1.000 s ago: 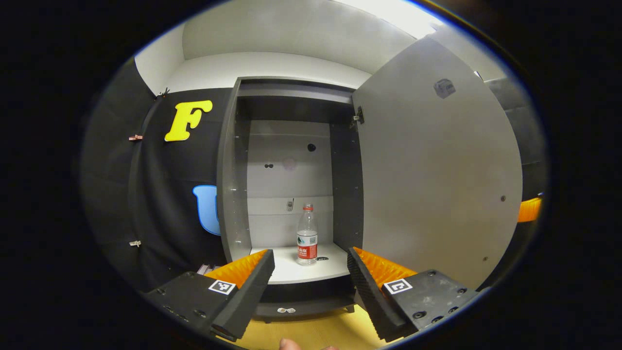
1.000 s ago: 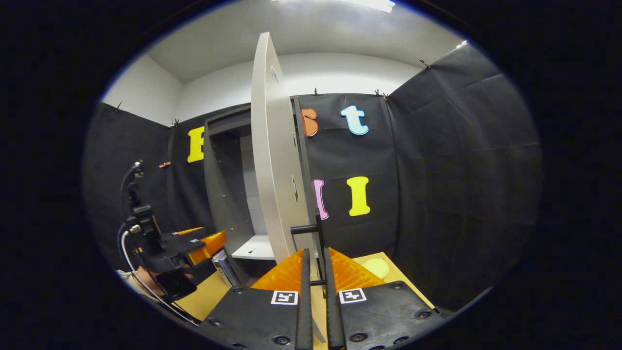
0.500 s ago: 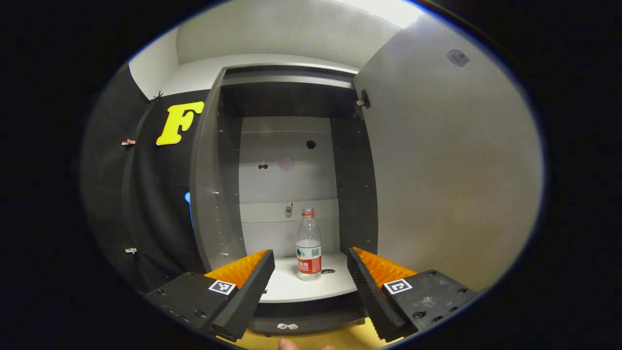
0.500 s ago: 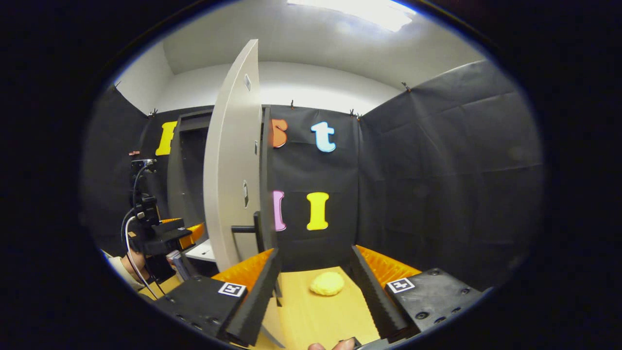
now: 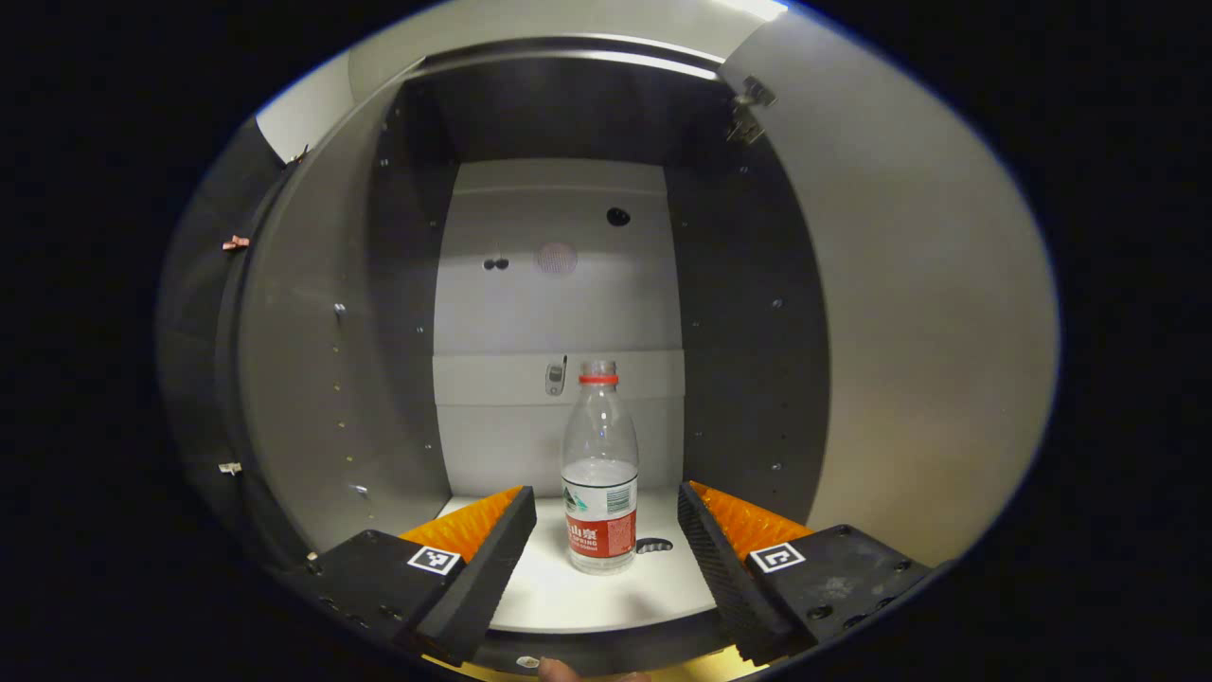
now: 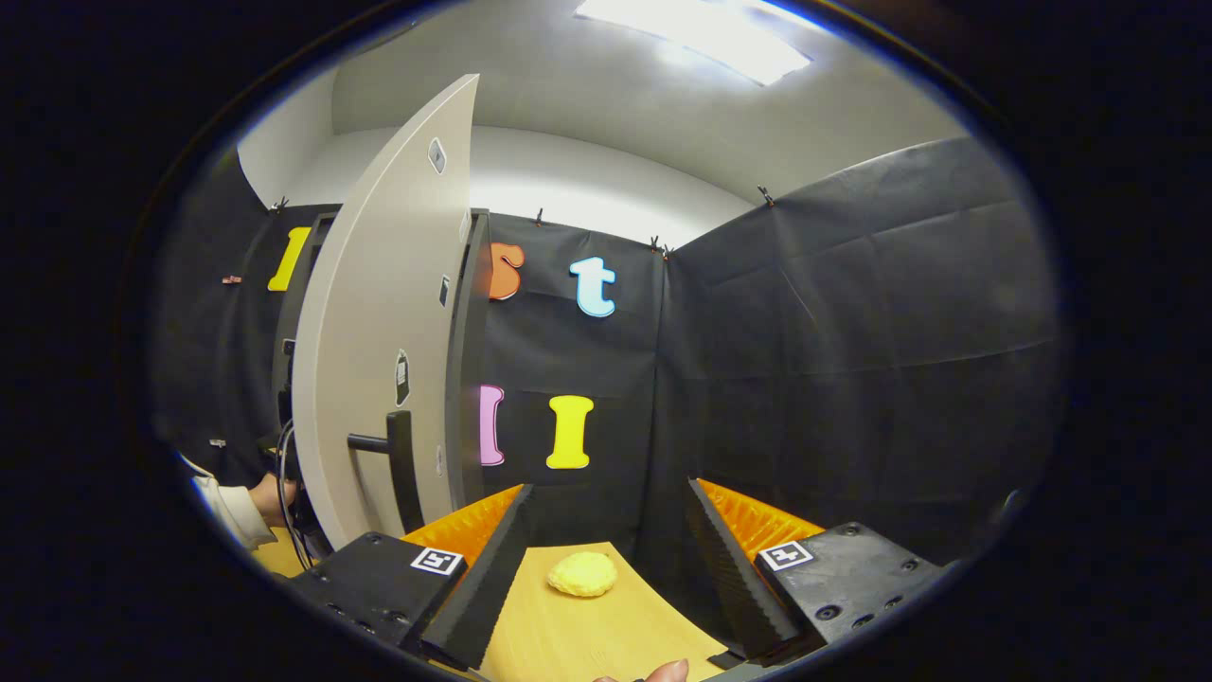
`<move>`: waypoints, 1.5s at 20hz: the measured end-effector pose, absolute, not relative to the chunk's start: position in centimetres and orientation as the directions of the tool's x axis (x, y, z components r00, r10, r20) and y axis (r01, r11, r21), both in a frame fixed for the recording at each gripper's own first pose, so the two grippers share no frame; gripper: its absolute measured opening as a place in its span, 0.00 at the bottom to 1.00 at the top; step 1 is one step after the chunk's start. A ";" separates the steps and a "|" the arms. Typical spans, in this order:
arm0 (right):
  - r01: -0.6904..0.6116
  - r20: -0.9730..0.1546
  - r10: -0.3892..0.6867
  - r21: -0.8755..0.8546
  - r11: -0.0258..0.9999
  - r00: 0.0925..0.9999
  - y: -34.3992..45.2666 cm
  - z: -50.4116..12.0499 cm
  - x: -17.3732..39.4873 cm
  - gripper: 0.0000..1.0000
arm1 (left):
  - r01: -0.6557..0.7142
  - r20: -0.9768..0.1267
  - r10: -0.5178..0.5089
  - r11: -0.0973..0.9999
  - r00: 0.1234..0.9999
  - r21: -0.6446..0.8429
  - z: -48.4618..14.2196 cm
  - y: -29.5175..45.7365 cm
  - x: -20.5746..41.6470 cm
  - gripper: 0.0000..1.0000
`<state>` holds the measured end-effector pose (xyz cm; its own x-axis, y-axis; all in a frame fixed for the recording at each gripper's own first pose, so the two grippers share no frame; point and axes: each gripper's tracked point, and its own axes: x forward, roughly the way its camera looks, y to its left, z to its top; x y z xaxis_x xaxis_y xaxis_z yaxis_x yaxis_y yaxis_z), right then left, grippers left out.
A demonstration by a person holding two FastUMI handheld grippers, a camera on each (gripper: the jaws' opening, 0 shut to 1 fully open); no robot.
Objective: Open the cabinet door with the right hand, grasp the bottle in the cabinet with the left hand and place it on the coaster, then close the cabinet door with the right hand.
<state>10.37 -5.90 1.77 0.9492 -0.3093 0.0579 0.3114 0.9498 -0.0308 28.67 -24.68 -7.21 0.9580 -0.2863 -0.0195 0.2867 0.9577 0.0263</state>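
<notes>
Grey cabinet walls (image 5: 312, 360) close in around the left gripper (image 5: 606, 554), whose fingers stand spread wide with nothing between their pads. Just beyond and between those fingertips, a clear plastic bottle with a red cap ring and red label (image 5: 599, 474) stands upright on the white shelf (image 5: 568, 597), untouched. Over by the right gripper (image 6: 611, 568), also spread open and empty, the pale grey cabinet door with a black bar handle (image 6: 379, 332) stands swung open to the left of its fingers, and a round yellow coaster (image 6: 581, 573) lies on the wooden tabletop (image 6: 587, 635) between the fingertips.
</notes>
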 end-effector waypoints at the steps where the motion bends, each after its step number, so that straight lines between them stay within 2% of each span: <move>1: 0.318 0.055 -0.316 -0.029 0.948 0.947 -6.1 1.7 10.4 0.97 | 0.279 -0.024 -0.278 0.960 0.960 0.026 -7.7 -24.8 30.0 0.95; 4: 0.332 0.050 -0.330 -0.044 0.942 0.943 -6.4 1.5 10.2 1.00 | 0.259 -0.041 -0.258 0.965 0.965 0.037 -9.4 -25.7 33.3 0.95; 5: 0.337 0.050 -0.334 -0.054 0.940 0.941 -6.7 1.6 10.2 0.97 | 0.250 -0.048 -0.248 0.967 0.968 0.044 -9.9 -26.1 34.1 0.95; 6: 0.339 0.048 -0.337 -0.060 0.939 0.940 -6.9 1.5 10.2 1.00 | 0.228 -0.050 -0.226 0.972 0.973 0.051 -10.2 -26.1 34.8 0.95; 9: 0.350 0.036 -0.349 -0.055 0.935 0.937 -7.0 1.3 10.1 0.94 | 0.197 -0.058 -0.193 0.978 0.979 0.064 -11.1 -26.2 36.7 0.95; 11: 0.361 0.025 -0.360 -0.045 0.931 0.933 -7.1 1.2 10.1 0.97 | 0.186 -0.046 -0.182 0.979 0.982 0.084 -10.9 -26.4 37.2 0.95; 12: 0.363 0.020 -0.362 -0.042 0.931 0.932 -7.1 1.1 10.2 0.97 | 0.188 -0.047 -0.185 0.979 0.982 0.083 -10.9 -26.6 37.4 0.94; 14: 0.369 0.020 -0.368 -0.046 0.928 0.929 -7.3 1.1 9.9 0.97 | 0.194 -0.054 -0.191 0.979 0.980 0.067 -10.9 -26.5 37.2 0.78; 16: 0.363 0.020 -0.363 -0.043 0.931 0.932 -7.2 1.0 9.9 0.97 | 0.200 -0.049 -0.197 0.978 0.979 0.055 -10.4 -26.4 36.9 0.77; 23: 0.323 0.027 -0.322 -0.048 0.945 0.946 -6.2 1.3 10.3 0.97 | 0.231 0.008 -0.231 0.972 0.973 0.034 -6.9 -24.2 31.1 0.76; 30: 0.317 0.024 -0.316 -0.020 0.948 0.948 -5.3 1.4 10.6 0.97 | 0.241 0.072 -0.242 0.970 0.968 0.024 -4.6 -18.8 23.5 0.76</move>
